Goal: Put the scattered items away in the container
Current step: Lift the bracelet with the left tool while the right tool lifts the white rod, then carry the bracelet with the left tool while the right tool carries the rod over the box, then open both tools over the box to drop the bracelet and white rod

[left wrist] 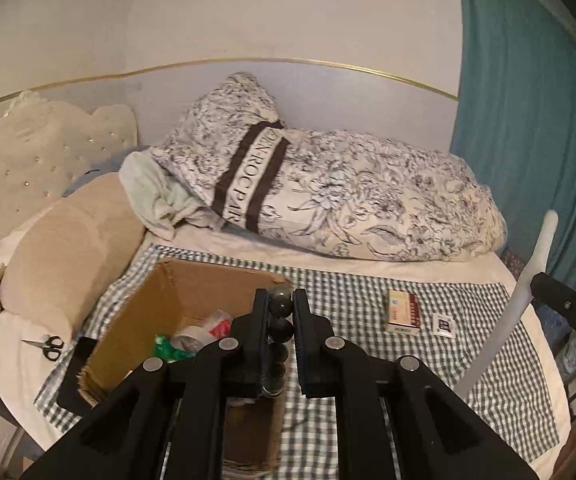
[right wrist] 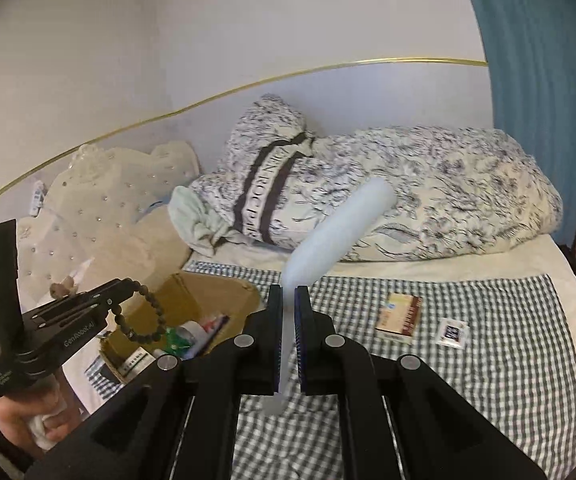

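My left gripper (left wrist: 280,312) is shut on a dark bead bracelet (left wrist: 280,322) and holds it above the open cardboard box (left wrist: 148,312); the bracelet (right wrist: 144,316) hangs from it in the right wrist view over the box (right wrist: 192,296). My right gripper (right wrist: 286,300) is shut on a long white plastic tool (right wrist: 335,232), which also shows in the left wrist view (left wrist: 515,300). A small tan box (left wrist: 403,312) and a white sachet (left wrist: 443,325) lie on the checked cloth (left wrist: 367,292).
The cardboard box holds wrappers and a tape roll (left wrist: 192,338). Scissors (left wrist: 48,346) lie left of it by a beige pillow (left wrist: 68,256). A floral duvet (left wrist: 347,192) lies behind. A teal curtain (left wrist: 527,100) hangs at right.
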Available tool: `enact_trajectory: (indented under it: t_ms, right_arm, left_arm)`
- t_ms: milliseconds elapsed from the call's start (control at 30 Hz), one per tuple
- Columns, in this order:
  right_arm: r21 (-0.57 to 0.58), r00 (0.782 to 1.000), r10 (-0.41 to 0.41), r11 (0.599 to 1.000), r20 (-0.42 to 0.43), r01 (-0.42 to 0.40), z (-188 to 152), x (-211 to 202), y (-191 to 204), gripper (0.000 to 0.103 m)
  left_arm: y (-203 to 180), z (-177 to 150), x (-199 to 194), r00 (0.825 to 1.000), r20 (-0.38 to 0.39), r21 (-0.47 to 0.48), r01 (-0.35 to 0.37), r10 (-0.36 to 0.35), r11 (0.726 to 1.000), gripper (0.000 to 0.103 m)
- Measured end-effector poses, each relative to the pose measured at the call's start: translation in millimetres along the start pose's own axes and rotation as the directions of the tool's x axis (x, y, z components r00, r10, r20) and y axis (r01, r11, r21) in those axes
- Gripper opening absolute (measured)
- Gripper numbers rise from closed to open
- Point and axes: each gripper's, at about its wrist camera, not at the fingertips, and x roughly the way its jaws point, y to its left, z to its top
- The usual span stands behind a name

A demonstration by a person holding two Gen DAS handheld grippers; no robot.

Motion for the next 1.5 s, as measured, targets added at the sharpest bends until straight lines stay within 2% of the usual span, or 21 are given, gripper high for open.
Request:
enact_trajectory:
  t_ms: [267,500,767,1067,1100,1133,1167,1233,1267,1300,1333,1500]
  right_arm:
    - [-0.036,0.995,0.090,0.995,-0.031,-0.091,12,41,48,0.005]
    - [-0.093,0.987,0.135,0.985,-0.089,-0.143,10,93,94,0.006]
    - [-0.143,0.965,0.176,0.968,-0.194,-0.206,-11,157,137,0.006]
    - [-0.158,0.944,0.165,0.963,-0.287,-0.216,-40,202,153,0.006]
    - [-0.158,0.942,0.164,0.963,-0.293,-0.217,-42,204,153,0.009]
    - [-0.158,0.939,0.163,0.963,-0.301,-0.218,-45,207,153,0.016]
    - [-0.160,0.940,0.155,0.964,-0.304,-0.211,-46,209,154,0.016]
    - [-0.173,0.946,0.133,0.966,-0.296,-0.190,-47,209,154,0.024]
    - [-0.180,0.951,0.119,0.968,-0.284,-0.175,-46,207,153,0.027]
    - [-0.184,0.956,0.107,0.969,-0.273,-0.162,-45,205,152,0.034]
    - [-0.183,0.961,0.098,0.972,-0.257,-0.148,-43,201,150,0.038]
    - [-0.160,0.975,0.094,0.979,-0.204,-0.128,-32,181,140,0.038]
  left_arm:
    - [51,6,17,0.999,-0.021,-0.048,-0.043,0.042,0.998,0.011]
    - [89,-2,49,0.995,-0.080,-0.081,-0.069,0.062,0.994,0.011]
    - [123,-22,91,0.984,-0.169,-0.117,-0.082,0.061,0.990,0.011]
    - [139,-38,120,0.975,-0.219,-0.116,-0.064,0.037,0.991,0.011]
    - [139,-39,121,0.975,-0.218,-0.115,-0.058,0.032,0.992,0.013]
    - [139,-39,122,0.976,-0.218,-0.110,-0.054,0.029,0.992,0.014]
    - [138,-39,122,0.975,-0.219,-0.100,-0.052,0.029,0.994,0.017]
    - [135,-39,121,0.976,-0.214,-0.082,-0.056,0.038,0.995,0.027]
    - [135,-38,120,0.977,-0.207,-0.080,-0.058,0.040,0.995,0.035]
    - [134,-37,119,0.979,-0.200,-0.082,-0.056,0.039,0.995,0.042]
    - [134,-36,115,0.981,-0.191,-0.089,-0.054,0.036,0.995,0.043]
    - [133,-28,101,0.986,-0.162,-0.109,-0.052,0.034,0.993,0.045]
